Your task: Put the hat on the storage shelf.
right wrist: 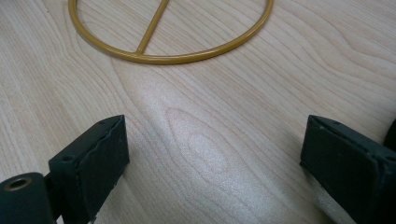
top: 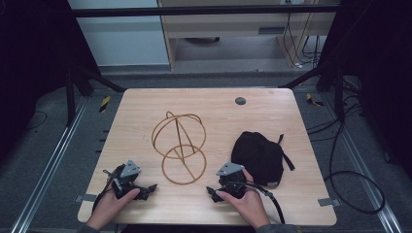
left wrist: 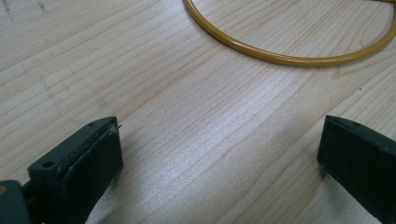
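Note:
A gold wire frame [top: 180, 145] made of rings and thin rods lies in the middle of the wooden table [top: 272, 111]. To its right sits a black cloth bag [top: 260, 155] with straps. My left gripper [top: 145, 190] rests near the front edge, left of the frame, held in a hand. Its jaws stand wide open over bare wood [left wrist: 222, 140], with the gold ring [left wrist: 280, 58] ahead. My right gripper [top: 214, 189] sits between the frame and the bag. It is open too [right wrist: 217, 140], facing the ring and a rod [right wrist: 177, 58].
A dark round grommet [top: 240, 101] sits near the table's far edge. The bag's edge [right wrist: 391, 135] shows beside the right jaw. Black cables [top: 354, 189] lie on the floor to the right, and metal rails run along both sides.

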Demonstrator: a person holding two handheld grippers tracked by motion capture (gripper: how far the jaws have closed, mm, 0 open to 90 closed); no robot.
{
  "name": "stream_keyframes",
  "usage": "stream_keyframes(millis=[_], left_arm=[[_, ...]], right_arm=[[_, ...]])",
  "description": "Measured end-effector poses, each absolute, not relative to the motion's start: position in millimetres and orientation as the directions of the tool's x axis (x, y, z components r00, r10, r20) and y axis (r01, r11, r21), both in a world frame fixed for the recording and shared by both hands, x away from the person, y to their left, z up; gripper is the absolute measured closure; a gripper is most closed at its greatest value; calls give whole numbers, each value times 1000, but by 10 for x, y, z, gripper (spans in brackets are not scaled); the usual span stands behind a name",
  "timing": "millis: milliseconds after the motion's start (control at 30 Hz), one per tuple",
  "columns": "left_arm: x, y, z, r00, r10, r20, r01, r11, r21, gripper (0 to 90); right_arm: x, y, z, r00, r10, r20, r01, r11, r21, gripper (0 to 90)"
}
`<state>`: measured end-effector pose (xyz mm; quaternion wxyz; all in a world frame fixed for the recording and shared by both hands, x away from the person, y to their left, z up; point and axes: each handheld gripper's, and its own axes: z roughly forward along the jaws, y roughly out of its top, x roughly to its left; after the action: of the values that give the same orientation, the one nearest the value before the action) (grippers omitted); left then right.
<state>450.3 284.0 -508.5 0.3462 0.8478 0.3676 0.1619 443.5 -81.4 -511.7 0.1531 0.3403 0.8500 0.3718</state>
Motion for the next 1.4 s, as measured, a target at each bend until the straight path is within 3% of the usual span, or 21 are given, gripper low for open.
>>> stream_keyframes(millis=[667, 1200, 1400], left_arm=[[4502, 2840, -5086, 677, 736, 20, 511, -490, 706, 0], [4503, 2836, -5088, 674, 739, 22, 511, -487, 708, 0], [4501, 2834, -5089, 672, 740, 19, 513, -483, 710, 0]], right_arm=[[4176, -987, -4889, -707, 705, -61, 473, 535, 701, 86], [4058, -1563, -4467, -574, 812, -105, 544, 474, 693, 97], [4074, -1671, -4281, -570, 811, -131, 542, 491, 683, 93]])
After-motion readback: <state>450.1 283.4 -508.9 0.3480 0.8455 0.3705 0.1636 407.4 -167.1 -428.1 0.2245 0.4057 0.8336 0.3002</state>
